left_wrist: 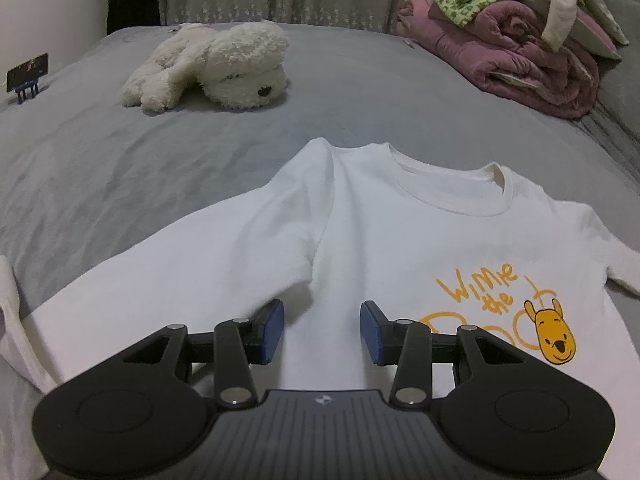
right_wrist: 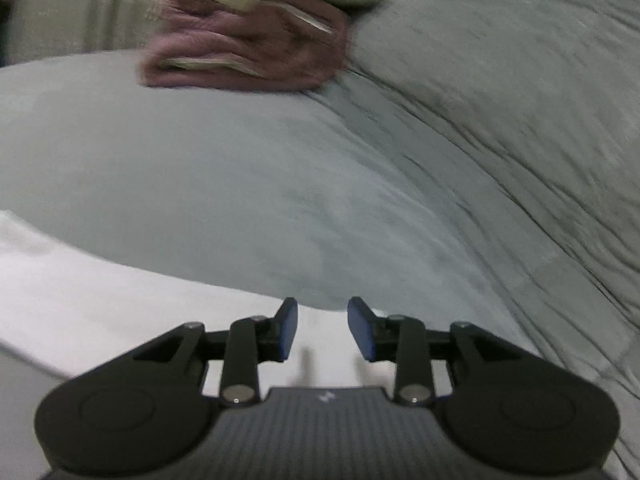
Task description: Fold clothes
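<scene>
We saw the white T-shirt (left_wrist: 360,216) (orange bear print) lying flat, front up, on the grey bed (left_wrist: 120,152), both the left gripper (left_wrist: 322,330) and the right gripper (right_wrist: 322,328) parted and empty.

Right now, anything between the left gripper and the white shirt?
No. The left gripper hangs open right over the white shirt, which lies flat on the grey bed. The stuffed dog and the pile of bedding sit farther back, clear of it.

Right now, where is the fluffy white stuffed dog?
In the left wrist view, the fluffy white stuffed dog lies on the grey bed cover, upper left, beyond the white T-shirt.
</scene>
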The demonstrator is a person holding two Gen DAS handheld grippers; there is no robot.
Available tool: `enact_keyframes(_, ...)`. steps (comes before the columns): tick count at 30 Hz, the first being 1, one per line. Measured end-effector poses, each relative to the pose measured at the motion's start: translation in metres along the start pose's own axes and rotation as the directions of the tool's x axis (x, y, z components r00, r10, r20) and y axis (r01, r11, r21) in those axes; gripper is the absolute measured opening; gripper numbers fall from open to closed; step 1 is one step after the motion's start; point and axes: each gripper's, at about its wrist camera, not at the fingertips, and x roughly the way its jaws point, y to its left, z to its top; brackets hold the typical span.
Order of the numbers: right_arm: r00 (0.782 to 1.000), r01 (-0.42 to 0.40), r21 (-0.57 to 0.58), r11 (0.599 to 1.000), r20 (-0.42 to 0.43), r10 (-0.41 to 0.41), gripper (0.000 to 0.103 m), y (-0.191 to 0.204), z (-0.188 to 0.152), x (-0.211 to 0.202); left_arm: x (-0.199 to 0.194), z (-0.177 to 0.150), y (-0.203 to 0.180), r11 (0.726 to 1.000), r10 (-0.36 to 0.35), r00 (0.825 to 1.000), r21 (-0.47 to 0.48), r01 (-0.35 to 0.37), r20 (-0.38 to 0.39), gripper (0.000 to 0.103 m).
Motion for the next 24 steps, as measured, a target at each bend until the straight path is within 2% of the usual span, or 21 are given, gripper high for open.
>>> enact_keyframes(3, 0.99, -0.135, -0.065, 0.989, 0.032, 0.137, 0.042, 0.033, 0.003, -0.029, -0.001, -0.001, 0.003, 1.0, -0.004, 1.0, -0.01, 0.004, -0.003, 0.041)
enact_keyframes(6, 0.953, -0.297, -0.121, 0.947, 0.019, 0.302, 0.042, 0.073, -0.006, -0.058, -0.001, -0.001, 0.005, 1.0, -0.007, 1.0, -0.016, 0.007, -0.007, 0.041)
enact_keyframes(9, 0.881, -0.47, -0.186, 0.863, -0.029, 0.473, 0.041, 0.12, -0.029, -0.087, -0.002, -0.002, 0.007, 1.0, -0.01, 1.0, -0.019, 0.009, -0.008, 0.041)
enact_keyframes(11, 0.831, -0.552, -0.221, 0.804, -0.065, 0.552, 0.039, 0.145, -0.046, -0.104, -0.003, -0.002, 0.008, 1.0, -0.011, 1.0, -0.021, 0.01, -0.008, 0.041)
enact_keyframes(13, 0.796, -0.601, -0.249, 0.76, -0.097, 0.597, 0.039, 0.166, -0.064, -0.118, -0.003, -0.004, 0.01, 1.0, -0.011, 1.0, -0.024, 0.011, -0.007, 0.041)
enact_keyframes(16, 0.799, -0.598, -0.26, 0.758, -0.116, 0.591, 0.038, 0.175, -0.085, -0.128, -0.004, -0.006, 0.013, 1.0, -0.01, 1.0, -0.021, 0.009, -0.007, 0.041)
enact_keyframes(22, 0.8, -0.6, -0.168, 0.782, -0.111, 0.59, 0.038, 0.155, -0.103, -0.135, -0.007, -0.012, 0.019, 1.0, 0.001, 1.0, -0.022, -0.001, -0.021, 0.041)
enact_keyframes(24, 0.807, -0.59, -0.166, 0.79, -0.102, 0.582, 0.038, 0.153, -0.111, -0.141, -0.009, -0.015, 0.021, 1.0, 0.004, 1.0, -0.022, -0.005, -0.024, 0.041)
